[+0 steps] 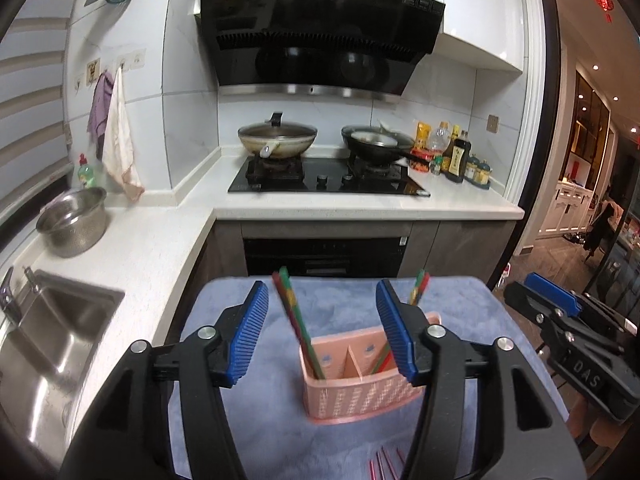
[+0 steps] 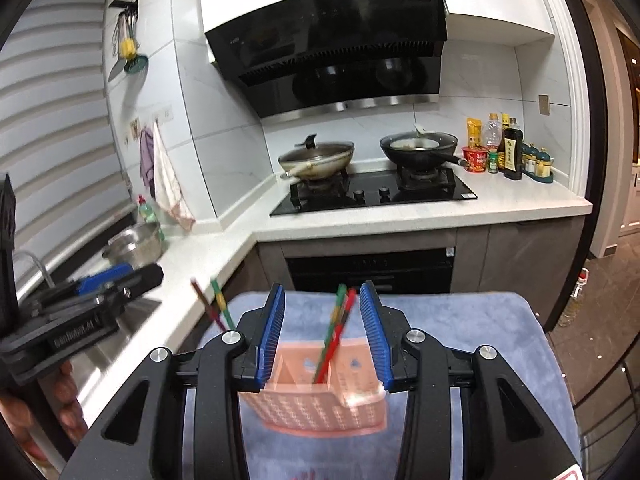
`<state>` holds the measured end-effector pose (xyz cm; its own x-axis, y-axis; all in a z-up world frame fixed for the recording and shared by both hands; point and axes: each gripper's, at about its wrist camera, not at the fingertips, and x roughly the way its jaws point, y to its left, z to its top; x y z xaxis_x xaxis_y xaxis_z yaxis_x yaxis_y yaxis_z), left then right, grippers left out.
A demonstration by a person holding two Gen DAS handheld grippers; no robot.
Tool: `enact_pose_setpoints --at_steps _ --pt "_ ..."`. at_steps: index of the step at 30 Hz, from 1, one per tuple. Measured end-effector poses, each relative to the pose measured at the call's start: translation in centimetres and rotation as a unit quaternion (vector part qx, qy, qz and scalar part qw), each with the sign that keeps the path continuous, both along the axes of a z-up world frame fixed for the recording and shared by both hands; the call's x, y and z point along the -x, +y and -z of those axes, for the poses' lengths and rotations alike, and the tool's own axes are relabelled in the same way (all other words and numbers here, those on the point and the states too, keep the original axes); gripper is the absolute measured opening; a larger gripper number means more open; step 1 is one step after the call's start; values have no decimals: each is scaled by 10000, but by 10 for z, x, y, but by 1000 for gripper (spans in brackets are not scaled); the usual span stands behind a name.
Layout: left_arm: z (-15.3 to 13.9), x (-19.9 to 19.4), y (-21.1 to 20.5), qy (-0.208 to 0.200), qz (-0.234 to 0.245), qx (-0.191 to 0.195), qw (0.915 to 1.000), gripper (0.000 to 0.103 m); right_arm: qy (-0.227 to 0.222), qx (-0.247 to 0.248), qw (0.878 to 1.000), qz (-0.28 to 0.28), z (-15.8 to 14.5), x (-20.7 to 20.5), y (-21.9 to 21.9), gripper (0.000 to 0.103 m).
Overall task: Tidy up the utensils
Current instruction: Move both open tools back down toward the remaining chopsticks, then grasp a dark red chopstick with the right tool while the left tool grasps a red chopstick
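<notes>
Pink slotted caddy (image 1: 352, 384) stands upright on a blue-grey cloth (image 1: 248, 412) covering the desk — two compartments, split by a centre divider. One pair of red-and-green chopsticks (image 1: 298, 320) leans left out of the left compartment; a second pair (image 1: 418, 290) rises from the right compartment, partly hidden behind a blue pad in the left wrist view.

Left gripper (image 1: 322, 320): jaws spread wide, holding nothing, poised above and just in front of the caddy, which sits between and below its tips. Right gripper (image 2: 322, 334): also wide apart and empty; the right-hand chopstick pair stands in the gap between its pads without touching either.

More red sticks (image 1: 384, 466) lie flat on the cloth at the near edge, apart from the caddy.
</notes>
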<state>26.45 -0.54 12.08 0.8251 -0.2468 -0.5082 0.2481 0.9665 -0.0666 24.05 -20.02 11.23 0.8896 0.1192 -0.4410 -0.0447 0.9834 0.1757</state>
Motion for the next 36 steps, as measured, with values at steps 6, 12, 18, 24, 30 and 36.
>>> enact_pose_setpoints --at_steps 6,12,18,24,30,36 --pt "45 35 3 438 37 -150 9989 60 621 148 9979 -59 53 44 3 39" --pt "108 77 3 1194 189 -326 9921 61 1338 492 9898 7 118 91 7 39" --pt "164 115 9 1861 201 -535 9809 61 1947 543 9794 -27 170 132 9 39" --pt "197 149 14 2318 255 -647 9703 61 2351 467 9708 -132 200 166 17 39" --pt "213 171 9 2535 442 -744 9634 61 2541 541 9654 -233 217 188 28 36" --pt "221 184 0 2685 686 -849 9571 61 2645 532 9623 -342 228 199 36 33"
